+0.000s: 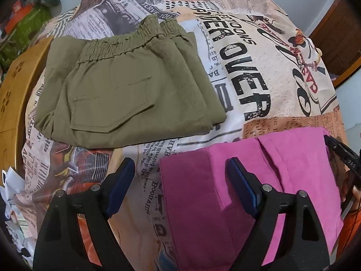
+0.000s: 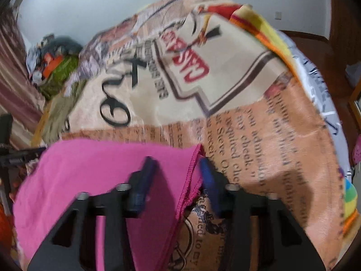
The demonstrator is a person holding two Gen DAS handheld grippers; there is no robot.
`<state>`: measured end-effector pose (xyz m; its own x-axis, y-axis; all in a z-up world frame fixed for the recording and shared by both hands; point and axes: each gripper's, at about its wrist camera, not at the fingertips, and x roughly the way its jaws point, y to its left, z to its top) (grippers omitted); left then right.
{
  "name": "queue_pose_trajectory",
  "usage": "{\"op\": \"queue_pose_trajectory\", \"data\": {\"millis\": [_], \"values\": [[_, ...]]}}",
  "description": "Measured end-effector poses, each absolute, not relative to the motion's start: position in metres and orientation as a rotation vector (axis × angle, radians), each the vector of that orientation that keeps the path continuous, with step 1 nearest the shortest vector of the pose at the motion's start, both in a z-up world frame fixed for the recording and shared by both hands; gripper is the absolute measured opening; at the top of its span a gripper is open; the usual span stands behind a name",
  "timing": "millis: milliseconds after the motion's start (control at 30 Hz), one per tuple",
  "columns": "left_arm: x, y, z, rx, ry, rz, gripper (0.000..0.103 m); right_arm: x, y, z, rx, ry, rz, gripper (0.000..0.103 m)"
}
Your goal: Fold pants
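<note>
On the newsprint blanket (image 1: 259, 72), olive pants (image 1: 126, 90) already lie folded. Pink pants (image 1: 225, 192) still need work: my left gripper (image 1: 180, 176) gapes wide over their edge, my right gripper (image 2: 178, 176) straddles the hem, not clamped.

The pink pants (image 1: 282, 162) are matt woven cloth with an overlocked hem, and the folded olive pants (image 1: 126, 85) a smooth matt cotton-like cloth with a gathered elastic waistband. Under them the printed blanket (image 1: 259, 72) looks soft and slightly fuzzy. The left gripper (image 1: 180, 187) appears to be matt black plastic with blue rubbery pads (image 1: 242, 183) and small metal pins.
</note>
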<state>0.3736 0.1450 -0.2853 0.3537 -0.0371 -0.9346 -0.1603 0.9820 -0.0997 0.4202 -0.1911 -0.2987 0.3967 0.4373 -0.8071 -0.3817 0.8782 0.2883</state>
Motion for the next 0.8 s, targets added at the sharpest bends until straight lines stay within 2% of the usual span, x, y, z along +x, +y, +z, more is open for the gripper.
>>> {"op": "queue_pose_trajectory", "data": {"millis": [33, 100, 167, 233, 433, 467, 567, 633, 700, 800], "values": [[0.373, 0.145, -0.286, -0.174, 1.203, 0.088, 0.085, 0.419, -0.19, -0.3, 0.04, 1.032, 0.512, 0.022], [0.369, 0.144, -0.286, -0.118, 1.184, 0.119, 0.087, 0.418, -0.188, -0.3, 0.008, 1.021, 0.488, 0.008], [0.365, 0.144, -0.289, -0.091, 1.171, 0.135, 0.088, 0.419, -0.19, -0.302, 0.009, 1.028, 0.488, 0.007], [0.362, 0.145, -0.295, -0.063, 1.172, 0.168, 0.095, 0.42, -0.19, -0.306, 0.011, 1.036, 0.481, 0.005], [0.358, 0.154, -0.293, -0.11, 1.179, 0.201, 0.093, 0.424, -0.181, -0.303, -0.081, 1.068, 0.447, 0.005], [0.356, 0.154, -0.289, -0.085, 1.176, 0.227, 0.092, 0.421, -0.182, -0.298, -0.084, 1.071, 0.44, 0.008], [0.349, 0.15, -0.272, -0.028, 1.156, 0.214, 0.091, 0.408, -0.187, -0.277, -0.073, 1.025, 0.453, 0.009], [0.342, 0.144, -0.255, -0.001, 1.123, 0.189, 0.091, 0.398, -0.19, -0.26, -0.05, 1.003, 0.484, 0.018], [0.336, 0.135, -0.238, 0.028, 1.085, 0.169, 0.091, 0.389, -0.191, -0.244, -0.019, 0.973, 0.52, 0.037], [0.335, 0.118, -0.218, 0.042, 1.044, 0.123, 0.092, 0.375, -0.175, -0.221, -0.008, 0.938, 0.598, 0.052]]}}
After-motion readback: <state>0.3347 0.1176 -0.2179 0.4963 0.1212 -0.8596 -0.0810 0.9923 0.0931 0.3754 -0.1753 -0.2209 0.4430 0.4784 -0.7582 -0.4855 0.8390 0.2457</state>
